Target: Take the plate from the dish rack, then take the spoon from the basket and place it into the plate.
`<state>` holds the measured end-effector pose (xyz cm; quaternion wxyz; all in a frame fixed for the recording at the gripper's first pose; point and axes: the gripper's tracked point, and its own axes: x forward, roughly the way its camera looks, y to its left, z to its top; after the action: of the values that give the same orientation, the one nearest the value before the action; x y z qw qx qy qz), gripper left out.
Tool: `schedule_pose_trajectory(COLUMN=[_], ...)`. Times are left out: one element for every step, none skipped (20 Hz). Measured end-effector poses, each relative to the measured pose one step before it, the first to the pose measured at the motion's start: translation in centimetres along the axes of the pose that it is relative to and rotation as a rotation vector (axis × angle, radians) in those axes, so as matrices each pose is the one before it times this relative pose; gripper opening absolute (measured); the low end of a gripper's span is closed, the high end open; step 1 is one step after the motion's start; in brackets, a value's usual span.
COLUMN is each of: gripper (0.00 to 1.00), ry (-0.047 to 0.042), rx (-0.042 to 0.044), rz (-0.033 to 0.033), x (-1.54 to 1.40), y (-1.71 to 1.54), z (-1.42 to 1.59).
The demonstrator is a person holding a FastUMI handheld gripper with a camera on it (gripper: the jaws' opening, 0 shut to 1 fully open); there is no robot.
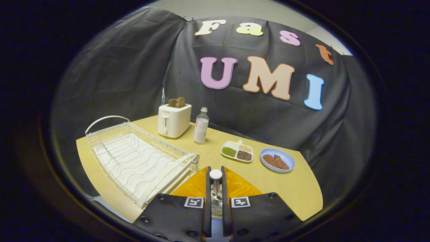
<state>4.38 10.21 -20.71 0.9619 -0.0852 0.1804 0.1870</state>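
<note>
- Since the spoon is already in the grip and the orange plate lies directly below, I judge the step in hand to be the release of the spoon; the tabletop (302, 188), smooth pale wood-look laminate, is the reference plane for the descent.
- Dish rack (134, 161): white coated wire with a wavy ribbed floor and a hooped handle. It holds no crockery and sits just left of the fingers. I keep clear of its near corner when lowering.
- Plate (242, 188): orange, glossy and shallow, resting flat on the tabletop under and just beyond the fingers. A hard glazed surface will let the spoon slide, so I lower close to its centre before opening.
- Toaster (174, 124), bottle (201, 127), sectioned tray (237, 151) and blue dish (278, 160) stand well beyond the plate, outside the working path.
- Gripper (215, 169): the fingers (208, 201) are drawn nearly together, pinching the spoon from both sides.
- Spoon (215, 174): a slim metallic shaft with a rounded white end poking up just past the fingertips. I tilt it toward flat, then part the fingers slowly so that it does not bounce out.
</note>
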Motion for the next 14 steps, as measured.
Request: schedule_pose_trajectory(gripper=[0.15,0.15,0.15,0.15,0.15,0.15,0.15,0.15,0.15,0.15,0.15,0.15,0.15,0.15], ry=[-0.00528,-0.00779,-0.00544,-0.0042,-0.00153,-0.00375,-0.00164,-0.00142,-0.00101,-0.00531,-0.00594,-0.00843,-0.00317,-0.00369], rx=[0.01763,0.01724,0.02161,0.0214,0.01599,0.01666,0.01838,0.02629,0.0319,0.03198,0.0221,0.01499,0.00944,0.00305], rz=[0.00013,-0.00331,0.00143,-0.0028,-0.00662,-0.00747,-0.0061,-0.00519,-0.00078,-0.00304,-0.00496,-0.00873,-0.00244,-0.0017], x=[-0.475,-0.596,-0.589,-0.692,-0.682,-0.827,-0.836,-0.838,-0.912,-0.828,-0.774,-0.799,-0.705,-0.729], y=[-0.237,-0.335,-0.166,-0.112,-0.364,-0.379,-0.322,-0.25,-0.179,-0.185,-0.294,-0.397,-0.193,0.062], z=[0.784,0.707,0.611,0.333,0.431,0.274,0.339,0.135,0.222,0.241,0.277,0.272,0.28,-0.021])
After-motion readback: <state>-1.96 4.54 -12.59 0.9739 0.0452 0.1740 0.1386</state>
